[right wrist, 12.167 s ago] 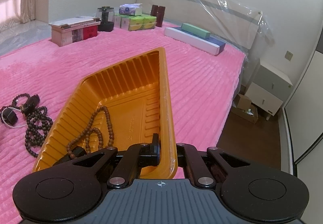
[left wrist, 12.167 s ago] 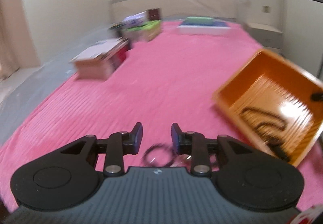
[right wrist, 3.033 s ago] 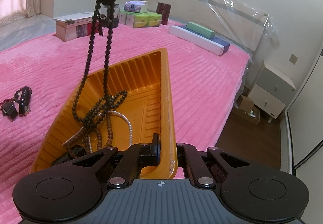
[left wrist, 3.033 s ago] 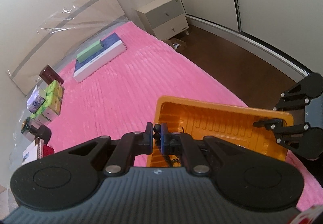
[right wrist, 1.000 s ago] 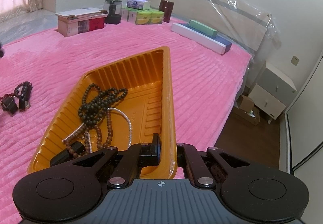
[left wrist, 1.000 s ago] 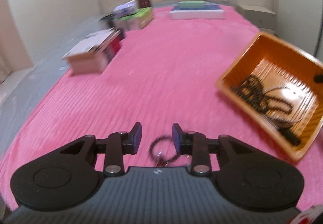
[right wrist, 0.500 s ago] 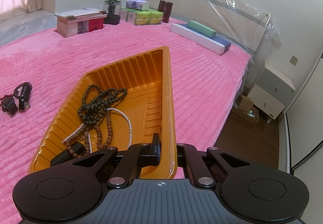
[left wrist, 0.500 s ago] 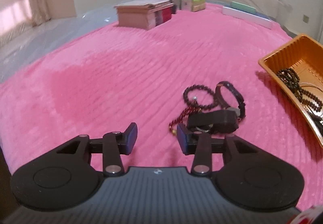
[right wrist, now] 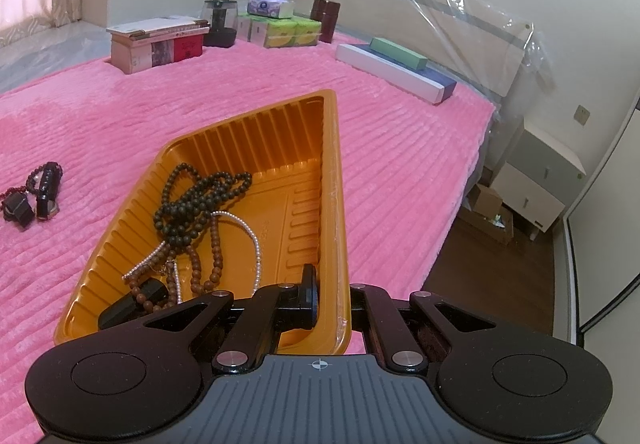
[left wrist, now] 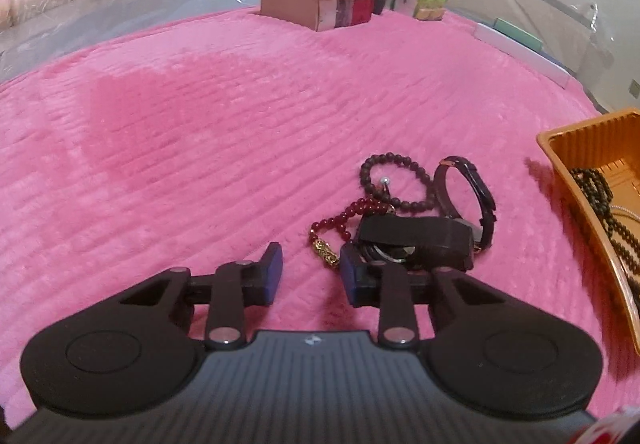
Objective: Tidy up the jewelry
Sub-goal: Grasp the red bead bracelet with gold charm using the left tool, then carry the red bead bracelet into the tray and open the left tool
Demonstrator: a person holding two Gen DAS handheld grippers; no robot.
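Note:
My left gripper (left wrist: pixel 310 266) is open and empty, low over the pink blanket. Just ahead and right of it lies a small pile: a red bead bracelet with a gold charm (left wrist: pixel 340 222), a brown bead bracelet (left wrist: pixel 394 181), a dark watch (left wrist: pixel 472 191) and a black block (left wrist: pixel 416 238). My right gripper (right wrist: pixel 332 302) is shut on the near rim of the orange tray (right wrist: pixel 336 179). The tray holds dark bead necklaces (right wrist: pixel 196 201), a pearl strand (right wrist: pixel 248 228) and brown beads (right wrist: pixel 214 256). The pile also shows in the right wrist view (right wrist: pixel 34 197), left of the tray.
The tray's corner shows at the right of the left wrist view (left wrist: pixel 580 139). A box (left wrist: pixel 316 5), tissue packs (right wrist: pixel 280 27), a jar (right wrist: pixel 219 21) and a long flat box (right wrist: pixel 394 73) line the bed's far side. The bed edge and nightstand (right wrist: pixel 536 179) lie right.
A second ago my left gripper was over the pile; it has pulled back and lowered, so the pile now lies ahead and right. The right gripper and tray have not moved.

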